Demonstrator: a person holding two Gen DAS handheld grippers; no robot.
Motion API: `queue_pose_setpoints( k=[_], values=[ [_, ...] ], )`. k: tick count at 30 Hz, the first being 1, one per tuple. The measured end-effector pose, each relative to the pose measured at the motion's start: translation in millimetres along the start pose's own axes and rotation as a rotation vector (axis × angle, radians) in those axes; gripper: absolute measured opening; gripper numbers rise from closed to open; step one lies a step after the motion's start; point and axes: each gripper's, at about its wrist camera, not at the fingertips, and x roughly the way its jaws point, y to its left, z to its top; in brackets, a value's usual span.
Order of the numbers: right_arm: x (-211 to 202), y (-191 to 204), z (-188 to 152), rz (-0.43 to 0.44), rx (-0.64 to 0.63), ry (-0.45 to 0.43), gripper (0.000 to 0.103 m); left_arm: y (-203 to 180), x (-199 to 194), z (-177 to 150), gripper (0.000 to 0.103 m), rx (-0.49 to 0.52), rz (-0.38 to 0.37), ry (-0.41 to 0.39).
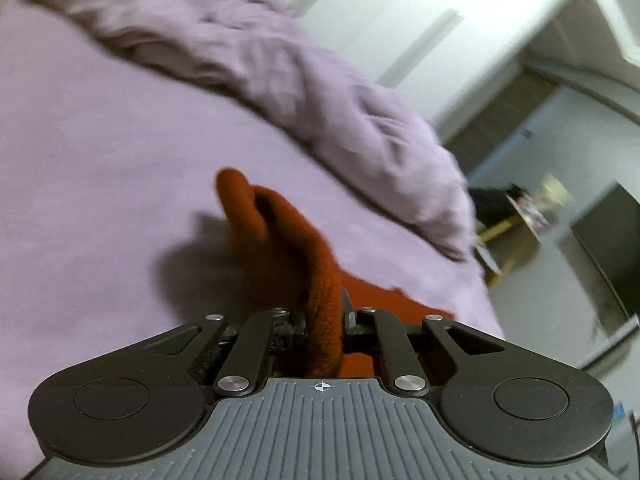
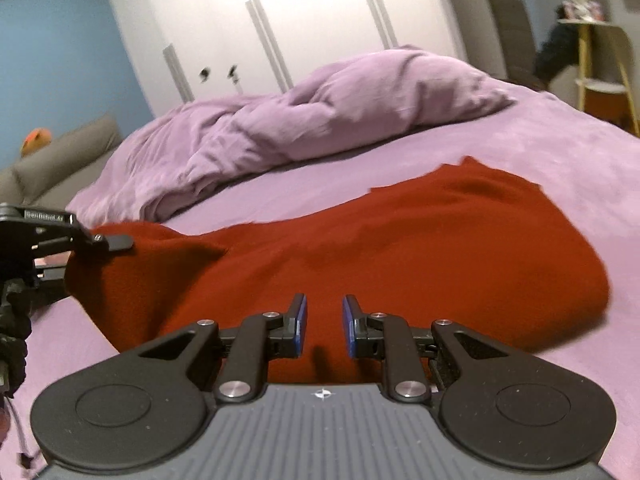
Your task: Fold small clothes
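A dark red knit garment [image 2: 400, 248] lies spread on the lilac bed sheet [image 2: 560, 168]. My left gripper [image 1: 324, 316] is shut on a bunched edge of the red garment [image 1: 280, 224] and holds it lifted off the sheet. The left gripper also shows at the left of the right wrist view [image 2: 80, 256], at the garment's left end. My right gripper [image 2: 324, 324] is open and empty, its blue pads just above the near edge of the garment.
A crumpled lilac duvet [image 2: 304, 120] lies heaped across the far side of the bed. A white wardrobe [image 2: 280, 20] stands behind. A grey sofa [image 2: 60, 160] is at the left, and a yellow chair [image 2: 600, 64] at the right.
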Motion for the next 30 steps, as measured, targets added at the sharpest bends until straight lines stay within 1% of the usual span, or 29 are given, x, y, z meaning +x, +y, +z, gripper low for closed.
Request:
queue_pose_setpoints(
  k=[3, 5, 6, 8, 10, 11, 12, 13, 14, 15, 17, 18, 19, 20, 21, 23, 25, 26, 28, 29, 30],
  values=[
    [-8, -14, 1, -0.010, 0.046, -0.013, 0.019, -34, 20, -17, 0.010, 0.065, -0.036, 0.029],
    [-12, -23, 1, -0.026, 0.059, -0.017, 0.019, -49, 38, -34, 0.009, 0.087, -0.074, 0.079],
    [-13, -26, 1, -0.031, 0.064, -0.017, 0.019, -55, 48, -45, 0.009, 0.107, -0.063, 0.103],
    [-13, -34, 2, -0.043, 0.073, -0.006, 0.019, -64, 68, -66, 0.009, 0.188, -0.008, 0.142],
    [-17, -38, 1, -0.045, 0.079, -0.001, 0.020, -55, 87, -81, 0.010, 0.169, 0.049, 0.213],
    [-17, -40, 0, -0.043, 0.078, 0.008, 0.020, -50, 89, -86, 0.012, 0.162, 0.053, 0.212],
    [-17, -42, 0, -0.042, 0.076, 0.016, 0.022, -49, 85, -86, 0.013, 0.177, 0.038, 0.196],
    [-17, -43, 0, -0.042, 0.073, 0.019, 0.023, -52, 77, -85, 0.015, 0.203, 0.032, 0.189],
    [-17, -45, -1, -0.041, 0.069, 0.018, 0.024, -56, 69, -84, 0.021, 0.227, 0.032, 0.195],
    [-16, -44, -1, -0.043, 0.069, 0.019, 0.024, -59, 57, -83, 0.023, 0.238, 0.013, 0.196],
    [-14, -42, 1, -0.032, 0.080, 0.020, 0.024, -63, 30, -79, 0.036, 0.226, -0.040, 0.173],
    [-12, -39, 3, -0.019, 0.080, 0.016, 0.024, -63, 16, -75, 0.039, 0.216, -0.065, 0.152],
    [-9, -33, 7, -0.003, 0.074, 0.013, 0.024, -60, 4, -72, 0.043, 0.209, -0.074, 0.124],
    [-6, -25, 10, 0.016, 0.059, 0.011, 0.024, -58, -5, -69, 0.044, 0.205, -0.060, 0.098],
    [-4, -18, 14, 0.039, 0.040, 0.008, 0.024, -52, -11, -65, 0.044, 0.195, -0.025, 0.070],
    [5, 2, 23, 0.106, -0.003, 0.011, 0.023, -33, -15, -56, 0.046, 0.152, 0.071, 0.025],
    [18, 19, 28, 0.146, -0.037, 0.031, 0.023, -11, -12, -48, 0.046, 0.083, 0.176, 0.025],
    [25, 27, 30, 0.157, -0.052, 0.045, 0.022, 0, -10, -46, 0.046, 0.054, 0.205, 0.027],
    [41, 36, 29, 0.159, -0.081, 0.075, 0.021, 14, -2, -46, 0.046, 0.017, 0.238, 0.045],
    [51, 38, 26, 0.139, -0.101, 0.102, 0.021, 20, 2, -46, 0.046, 0.009, 0.246, 0.059],
    [62, 38, 20, 0.113, -0.118, 0.147, 0.021, 24, 6, -49, 0.046, 0.010, 0.252, 0.080]
  ],
)
